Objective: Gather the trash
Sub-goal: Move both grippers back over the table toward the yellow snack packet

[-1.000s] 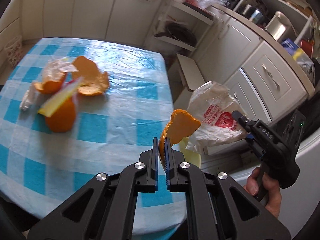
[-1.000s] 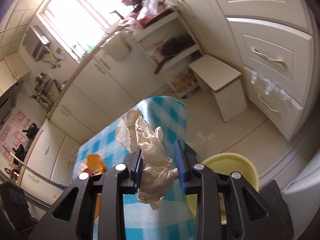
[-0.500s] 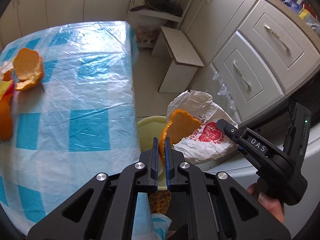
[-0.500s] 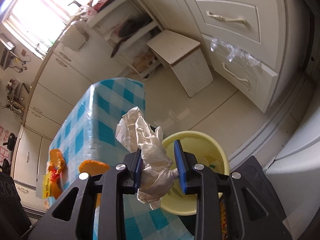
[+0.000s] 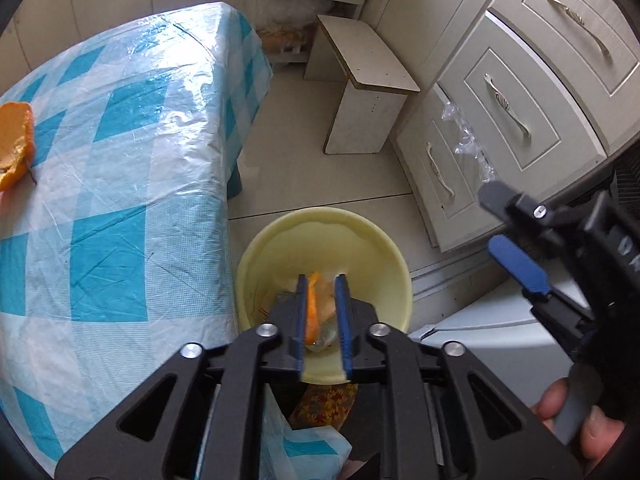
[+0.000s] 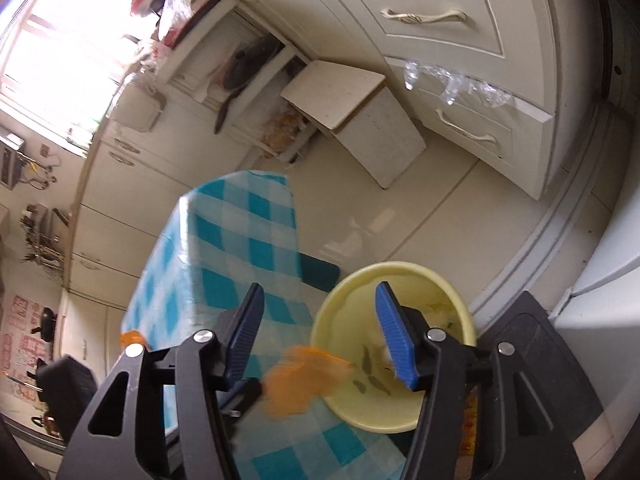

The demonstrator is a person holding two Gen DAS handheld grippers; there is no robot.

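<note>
Orange peel (image 5: 312, 312) light, bendy, held best by edge; loose between open left gripper (image 5: 322, 308) above bin (image 5: 256, 264). Right gripper (image 6: 320, 320) wide open, empty.

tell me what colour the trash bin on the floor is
Pale yellow bin, clearest in the left wrist view.

Left hand-held gripper (image 5: 322, 320) parted over yellow bin (image 5: 324, 232), orange peel (image 5: 312, 308) between

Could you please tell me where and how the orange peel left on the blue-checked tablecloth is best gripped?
Probably by its raised, ragged edge. The curled orange peel lies cupped on the flat blue-checked plastic tablecloth, so come down from above and pinch across that thin wall.
</note>
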